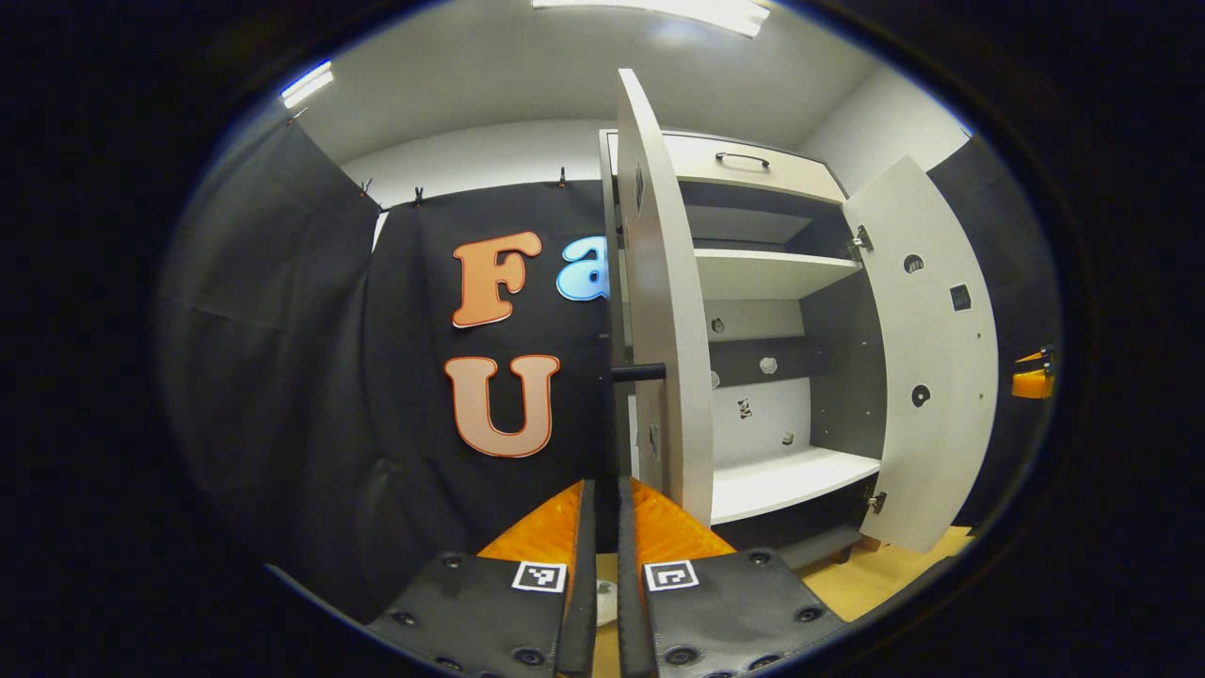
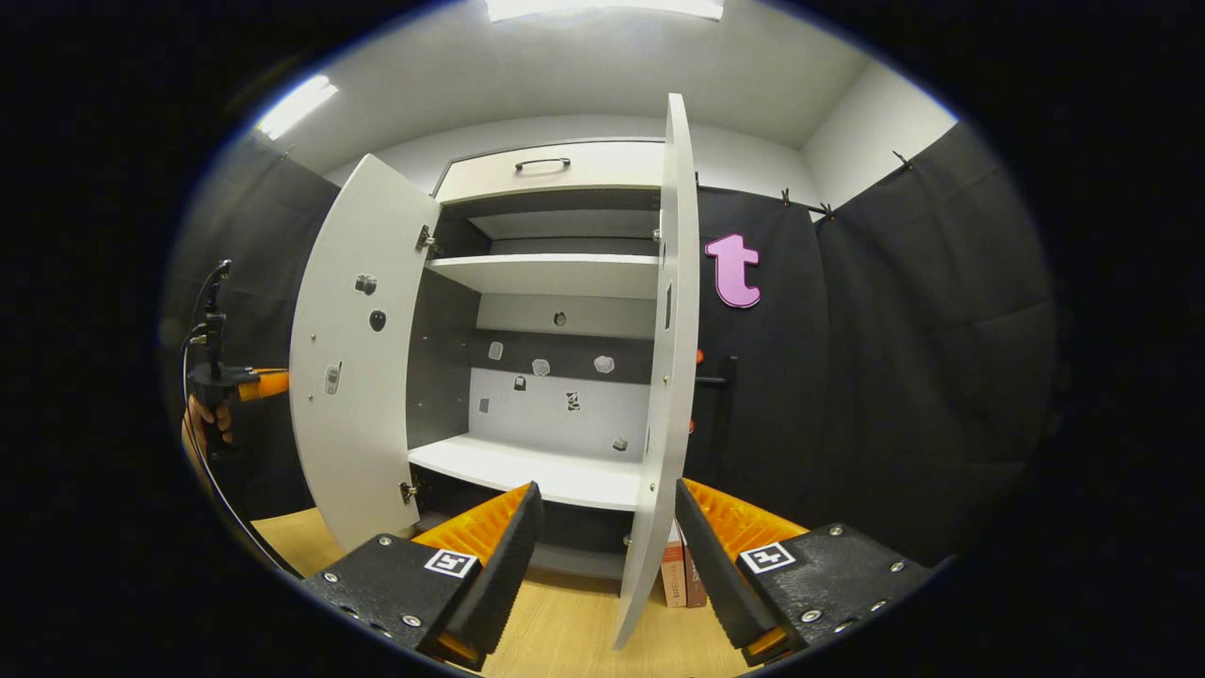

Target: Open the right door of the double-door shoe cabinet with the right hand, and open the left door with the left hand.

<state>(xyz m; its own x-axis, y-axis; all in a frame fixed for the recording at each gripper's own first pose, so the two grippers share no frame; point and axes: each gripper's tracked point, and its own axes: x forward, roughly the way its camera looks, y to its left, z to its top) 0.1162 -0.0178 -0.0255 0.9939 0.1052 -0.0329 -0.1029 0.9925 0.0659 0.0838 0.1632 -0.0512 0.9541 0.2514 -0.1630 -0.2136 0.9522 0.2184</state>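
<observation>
Doors are both standing open on the shoe cabinet (image 2: 555, 273), the left gripper (image 1: 602, 499) pinching narrow jaws on the left door's (image 1: 664, 311) handle (image 1: 638, 373) to swing it, the right gripper's (image 2: 607, 513) wide jaws straddling the right door's (image 2: 670, 377) edge, untouched.

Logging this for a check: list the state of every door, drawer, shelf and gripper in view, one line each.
Left door: swung wide open.
Right door: open, edge-on between the right gripper's fingers, not clamped.
Drawer: closed.
Shelves: bare.
Left gripper: fingers nearly together, gripping nothing that shows.
Right gripper: open.
</observation>
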